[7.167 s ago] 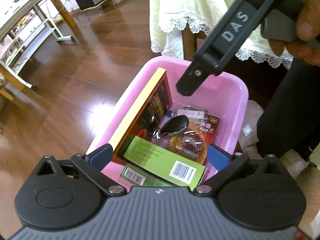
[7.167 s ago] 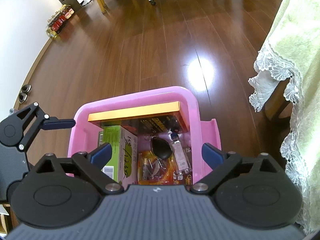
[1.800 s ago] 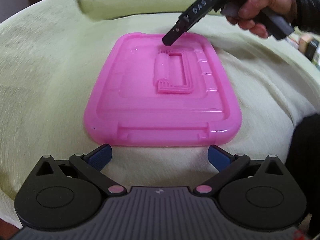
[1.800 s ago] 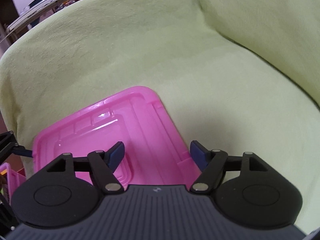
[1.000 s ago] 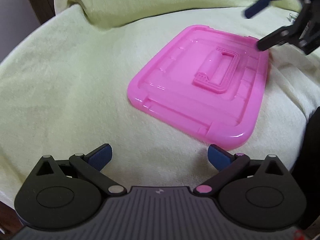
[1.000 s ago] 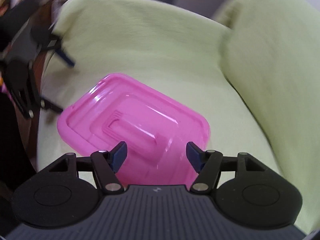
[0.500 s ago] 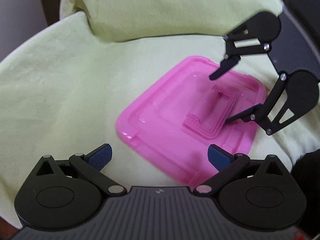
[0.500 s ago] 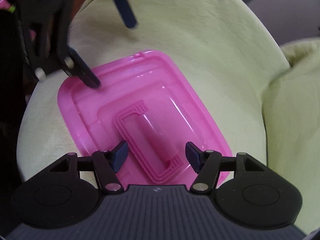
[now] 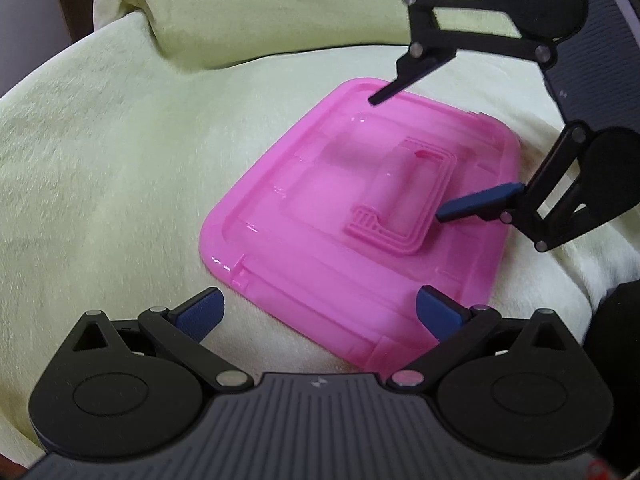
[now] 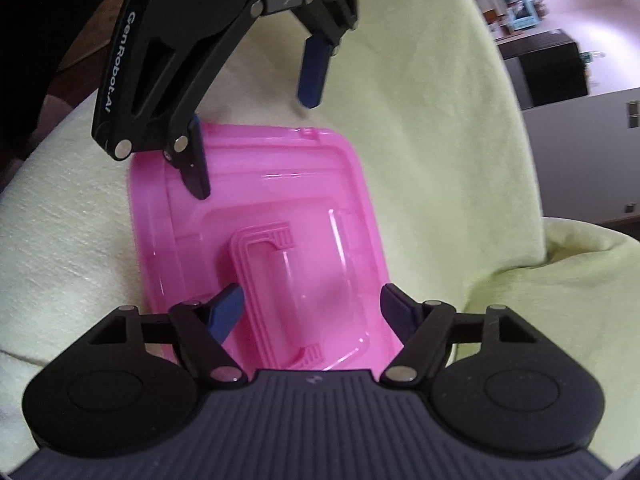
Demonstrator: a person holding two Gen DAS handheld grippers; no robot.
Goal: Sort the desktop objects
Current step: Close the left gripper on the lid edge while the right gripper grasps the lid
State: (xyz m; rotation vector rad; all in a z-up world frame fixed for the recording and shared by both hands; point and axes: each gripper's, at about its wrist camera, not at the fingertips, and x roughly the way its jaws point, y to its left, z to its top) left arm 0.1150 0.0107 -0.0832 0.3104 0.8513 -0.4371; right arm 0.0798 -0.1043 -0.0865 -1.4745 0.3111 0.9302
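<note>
A soft seat draped in a pale yellow-green fleecy cover (image 9: 120, 168), a cushion of the same fabric (image 9: 248, 4) at its back, a flat pink plastic lid (image 9: 360, 216) with a moulded handle lying directly on the cover

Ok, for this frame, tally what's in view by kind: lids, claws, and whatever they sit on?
Lid: 1, pink, flat on the cover
Claws: 2, left claw and right claw, both open, neither gripping the lid
Cover: 1, pale green
Total: 4
</note>
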